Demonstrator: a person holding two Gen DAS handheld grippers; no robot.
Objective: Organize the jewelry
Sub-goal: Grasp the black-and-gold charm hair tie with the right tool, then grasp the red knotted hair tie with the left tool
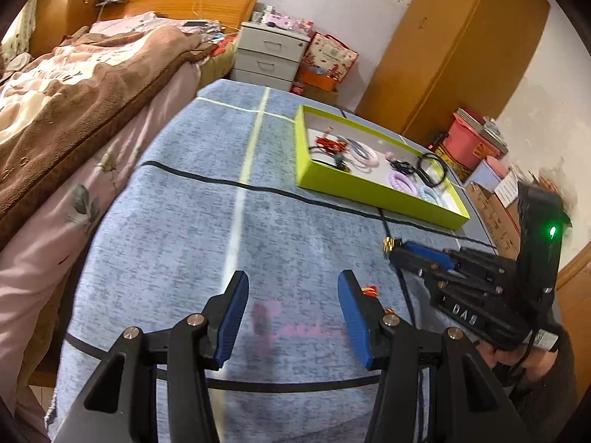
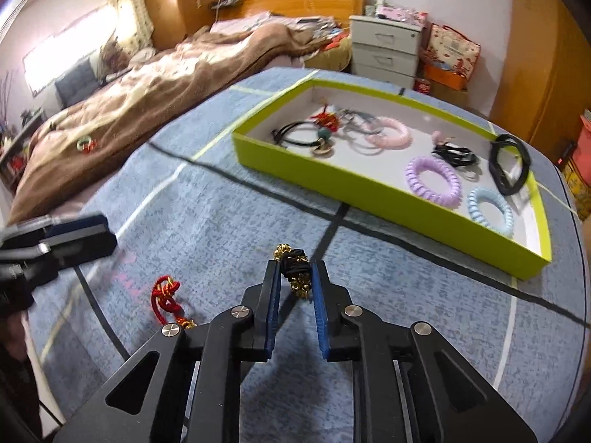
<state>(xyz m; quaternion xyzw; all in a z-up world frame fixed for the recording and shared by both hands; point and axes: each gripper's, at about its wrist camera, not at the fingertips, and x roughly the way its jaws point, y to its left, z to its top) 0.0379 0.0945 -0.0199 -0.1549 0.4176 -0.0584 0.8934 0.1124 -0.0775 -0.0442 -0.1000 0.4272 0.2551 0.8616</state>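
Note:
My right gripper (image 2: 294,277) is shut on a black-and-gold beaded bracelet (image 2: 295,271), held above the blue cloth short of the lime-green tray (image 2: 369,188). The tray holds pink (image 2: 388,133), purple (image 2: 432,181) and light-blue (image 2: 491,212) coil hair ties, black elastic bands (image 2: 508,164) and a red knotted piece (image 2: 325,118). A red cord bracelet with gold beads (image 2: 166,301) lies on the cloth left of my right gripper. My left gripper (image 1: 293,289) is open and empty above the cloth. The right gripper also shows in the left wrist view (image 1: 397,249), with the tray (image 1: 369,188) beyond.
A bed with a brown blanket (image 2: 147,110) runs along the table's left side. A white drawer unit (image 2: 384,51), bags and boxes stand beyond the table's far edge. A wooden wardrobe (image 1: 454,44) is at the right. Black and pale lines cross the blue tablecloth (image 1: 221,221).

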